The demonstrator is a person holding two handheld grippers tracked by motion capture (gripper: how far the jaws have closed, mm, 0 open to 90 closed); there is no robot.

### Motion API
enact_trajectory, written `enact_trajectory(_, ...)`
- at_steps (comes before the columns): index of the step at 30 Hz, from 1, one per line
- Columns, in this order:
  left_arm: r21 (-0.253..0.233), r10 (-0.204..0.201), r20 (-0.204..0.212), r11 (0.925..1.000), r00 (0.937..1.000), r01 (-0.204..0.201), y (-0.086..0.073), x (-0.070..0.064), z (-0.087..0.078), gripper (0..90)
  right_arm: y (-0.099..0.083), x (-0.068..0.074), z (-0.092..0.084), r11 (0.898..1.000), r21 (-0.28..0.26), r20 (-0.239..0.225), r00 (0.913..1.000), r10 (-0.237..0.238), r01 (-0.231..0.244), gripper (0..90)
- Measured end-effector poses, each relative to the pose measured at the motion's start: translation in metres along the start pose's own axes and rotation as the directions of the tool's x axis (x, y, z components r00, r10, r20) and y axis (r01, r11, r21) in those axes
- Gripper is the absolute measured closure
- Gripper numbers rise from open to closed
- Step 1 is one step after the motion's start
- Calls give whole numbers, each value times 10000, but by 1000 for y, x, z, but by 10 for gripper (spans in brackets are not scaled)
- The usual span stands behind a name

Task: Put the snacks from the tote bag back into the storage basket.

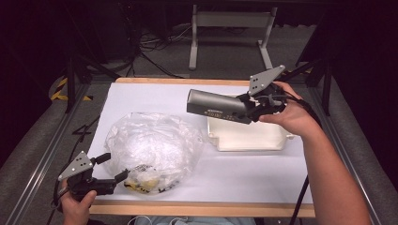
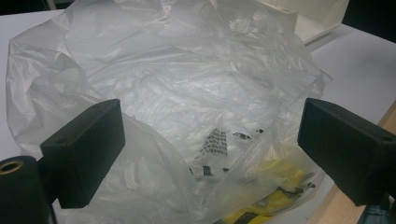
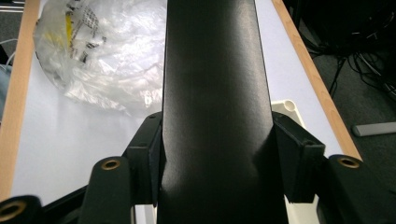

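At far left in the high view, left gripper (image 1: 114,167) low at the near edge of the white table (image 1: 244,173), held in a hand (image 1: 75,206) coming up from the bottom; jaws spread wide apart, clasping nothing, tips right at the near-left fringe of a crumpled clear plastic bag (image 1: 152,150). From the left gripper view, same bag (image 2: 187,93) billowing between and beyond the two parted black jaws, black print and something yellow visible through the film low at the right; whether the jaws touch the plastic, impossible to tell. Bag lying left of the table's centre, yellow-and-black contents bunched at its near edge. Further right, a white tray (image 1: 248,137) sitting toward the far right of the table, apart from the bag. Above the tray, a dark grey elongated object (image 1: 218,107), flat-ended and roughly level, lifted clear of the table and pointing left. At its right end, right gripper (image 1: 251,105) clamped on it, held in the right hand (image 1: 293,115). In the right gripper view, the dark object (image 3: 215,112) running straight up the middle, pinched on both sides by the jaws, bag (image 3: 102,56) at upper left, a corner of the tray (image 3: 287,106) peeking out at right.
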State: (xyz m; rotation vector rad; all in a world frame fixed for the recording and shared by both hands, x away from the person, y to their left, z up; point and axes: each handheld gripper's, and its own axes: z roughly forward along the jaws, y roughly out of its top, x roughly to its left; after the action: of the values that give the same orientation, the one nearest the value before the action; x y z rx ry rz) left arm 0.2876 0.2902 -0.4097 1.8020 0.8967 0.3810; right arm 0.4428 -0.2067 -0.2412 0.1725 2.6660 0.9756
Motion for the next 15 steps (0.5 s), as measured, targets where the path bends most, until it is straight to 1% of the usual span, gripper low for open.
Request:
enact_trajectory(5, 2, 3, 6, 10000, 10000, -3, 0, 0, 0, 83, -11, -8, -10, 9999, -18, 182, 9998, 120, -119, 431)
enact_trajectory(7, -4, 2, 14, 10000, 10000, -2, 0, 0, 1, 83, -15, -9, -14, 9998, -31, 153, 9997, 181, -180, 431)
enact_trajectory(13, -3, 12, 11, 10000, 10000, -12, 0, 0, 1, 83, -27, -16, -23, 9998, 89, 427, 9989, 194, -198, 431)
enact_trajectory(15, -4, 23, 13, 10000, 10000, -23, 0, 0, 1, 83, -32, -18, -26, 9996, 72, 500, 9984, 270, -274, 431)
